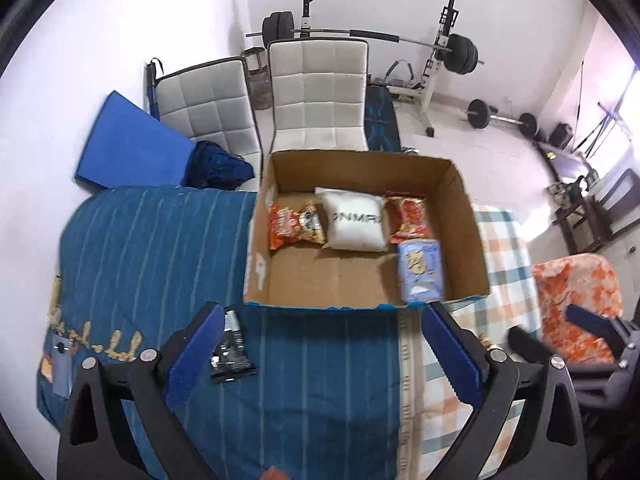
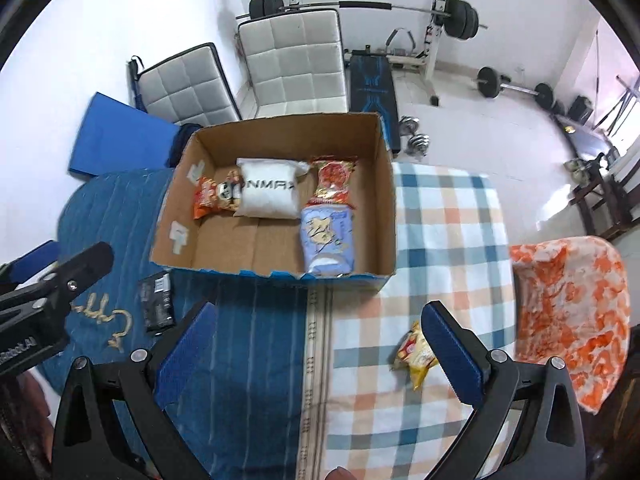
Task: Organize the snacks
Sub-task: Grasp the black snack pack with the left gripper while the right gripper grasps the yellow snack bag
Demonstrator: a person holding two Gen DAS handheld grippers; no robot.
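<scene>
A cardboard box (image 1: 464, 216) (image 2: 384, 184) stands on the bed. It holds an orange snack bag (image 1: 294, 224) (image 2: 216, 196), a white packet (image 1: 356, 220) (image 2: 270, 194), a red-orange bag (image 1: 408, 216) (image 2: 332, 182) and a pale blue packet (image 1: 420, 272) (image 2: 326, 240). A black packet (image 1: 232, 348) (image 2: 157, 300) lies on the blue cover in front of the box's left corner. A yellow snack bag (image 2: 414, 354) lies on the checked cloth beside the right finger. My left gripper (image 1: 322, 344) is open and holds nothing. So is my right gripper (image 2: 320, 340).
The bed has a blue striped cover (image 1: 160, 260) on the left and a checked blanket (image 2: 448, 240) on the right. An orange patterned pillow (image 2: 572, 320) lies far right. Two white padded chairs (image 1: 316, 96) and weight equipment (image 1: 448, 56) stand beyond.
</scene>
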